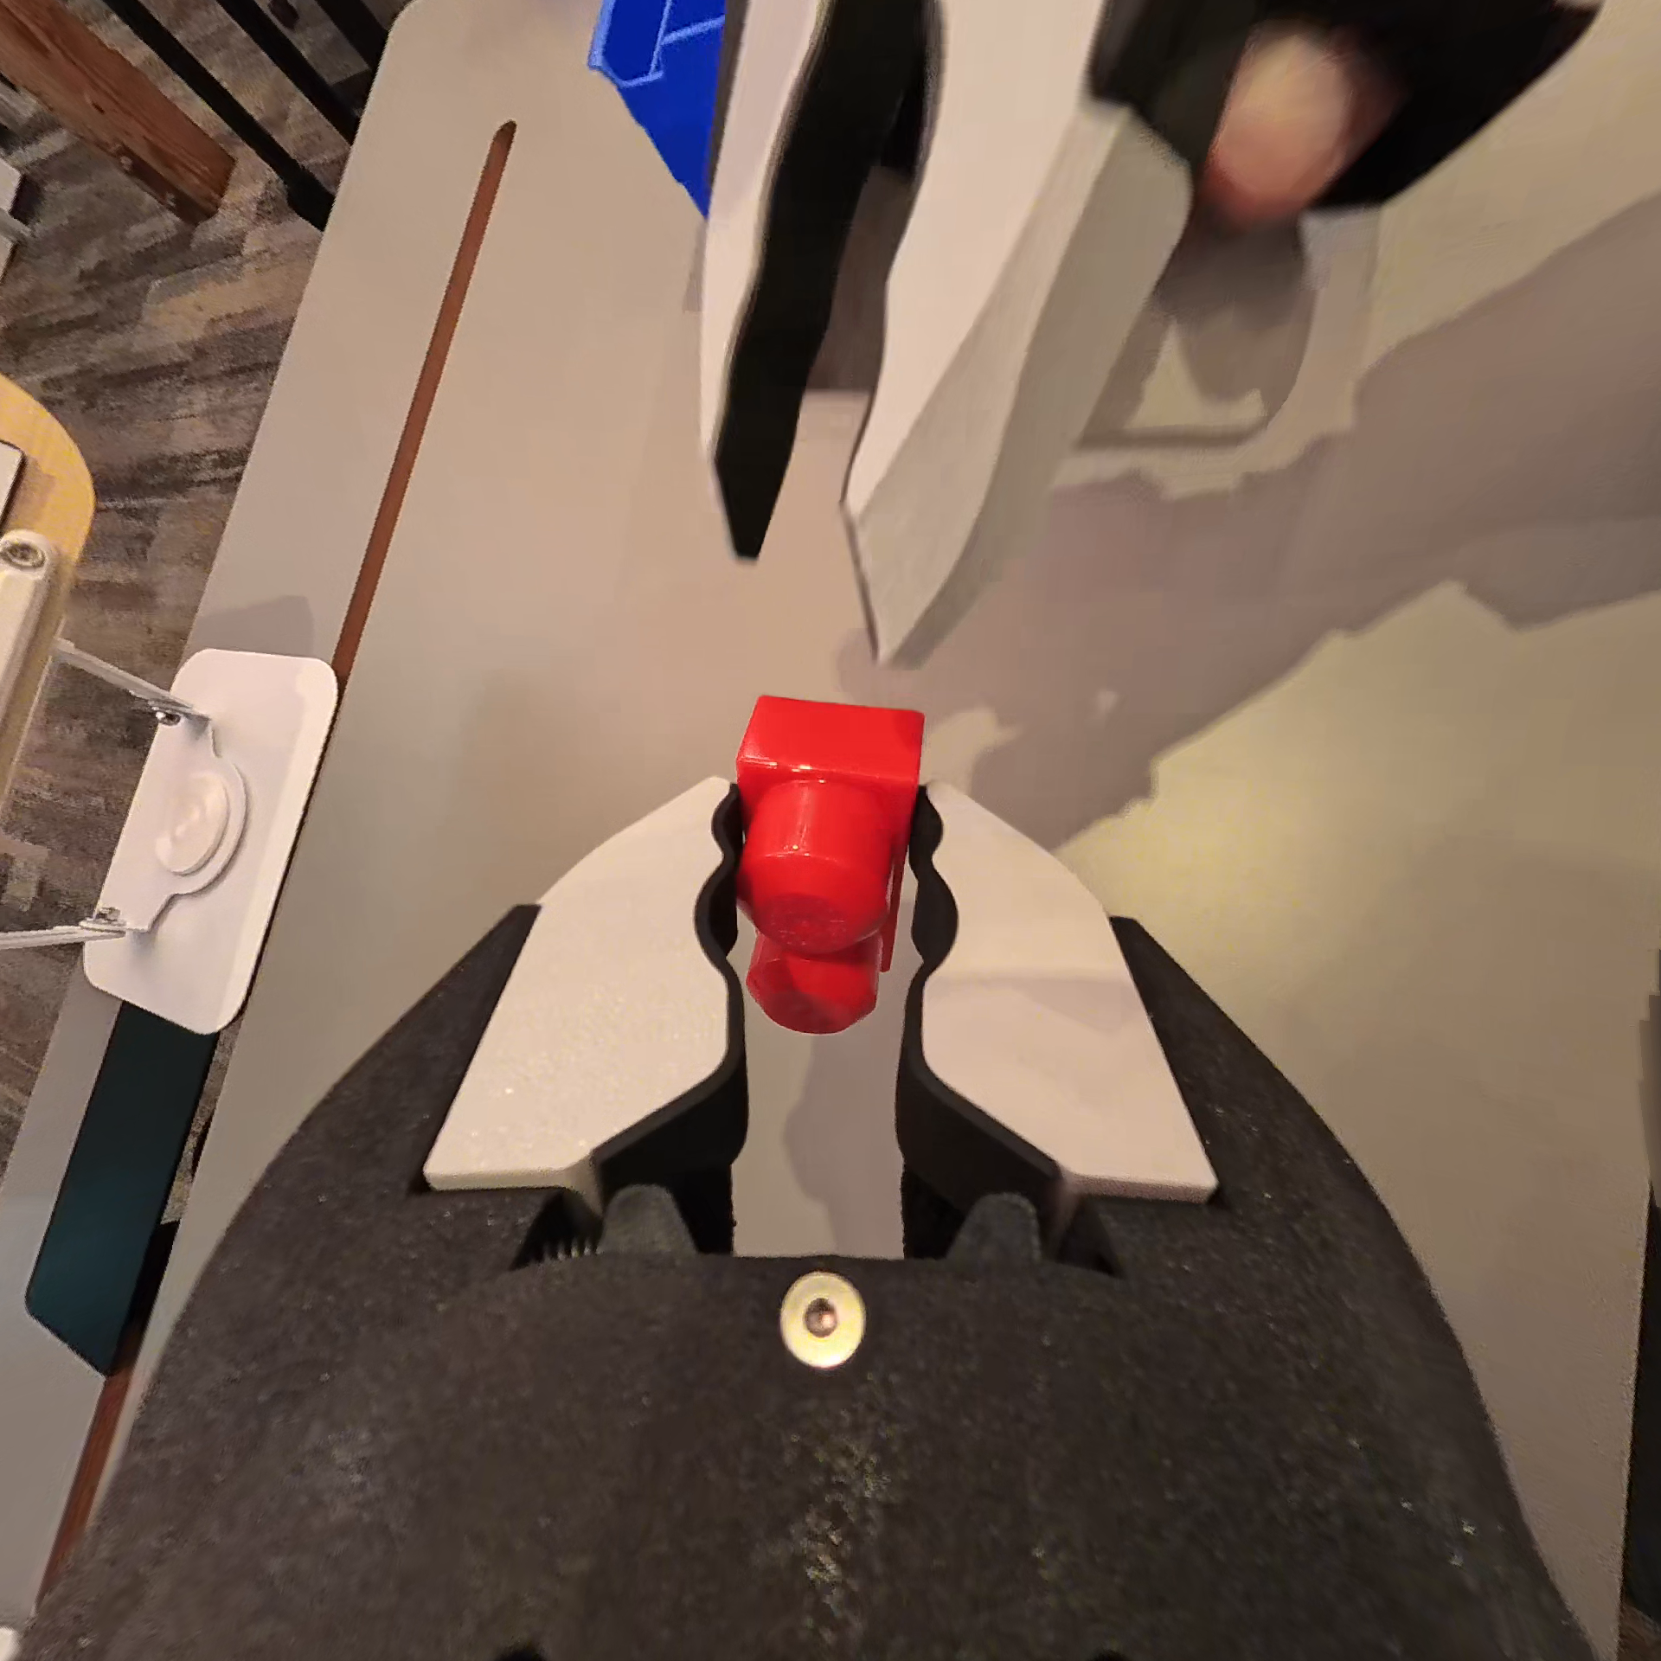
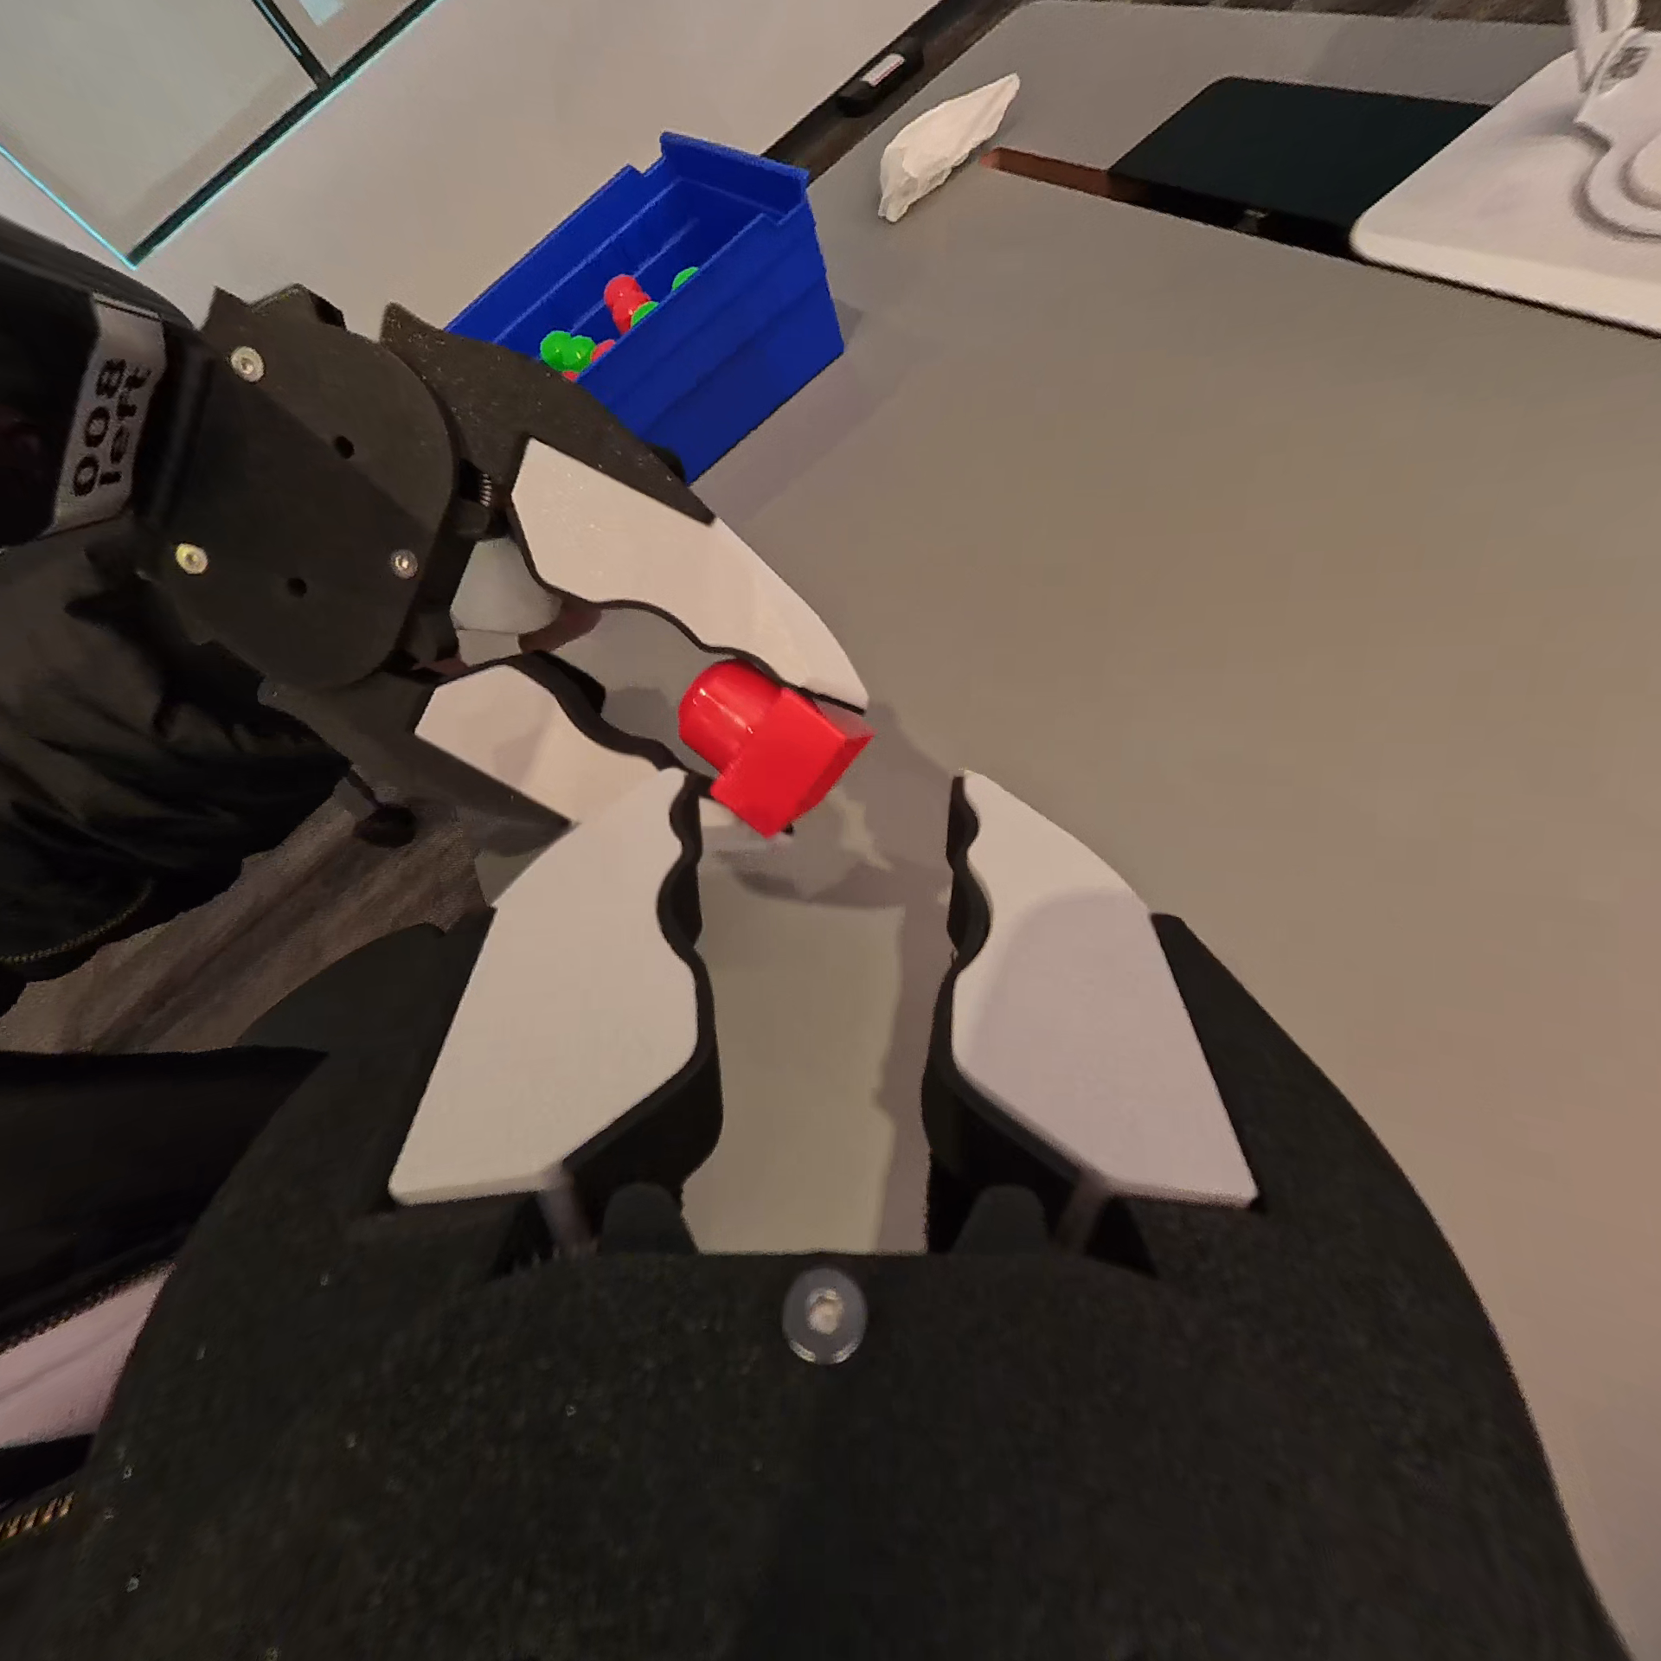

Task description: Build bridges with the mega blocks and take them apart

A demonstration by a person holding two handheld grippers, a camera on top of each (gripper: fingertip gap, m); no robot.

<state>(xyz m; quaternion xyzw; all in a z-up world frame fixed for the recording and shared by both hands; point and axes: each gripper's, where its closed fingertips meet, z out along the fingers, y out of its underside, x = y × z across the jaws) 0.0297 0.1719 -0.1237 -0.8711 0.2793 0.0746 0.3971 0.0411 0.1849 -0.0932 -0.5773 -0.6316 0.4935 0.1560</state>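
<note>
left hand-held gripper [image 1: 825, 831]: clamping a red plastic mega block [image 1: 822, 854]
right hand-held gripper [image 2: 822, 804]: hanging open, empty
right view only: blue plastic bin [image 2: 719, 359] sitting on the grey surface [image 2: 1258, 629]

Right claw [image 1: 800, 575] blurred, perhaps moving

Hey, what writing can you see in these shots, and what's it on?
Label on the left gripper body: printed and legible, but I don't repeat wording.
Red block: embossed mark on a stud end, too small to read.
Sticker on the white stand: too blurred.
</note>
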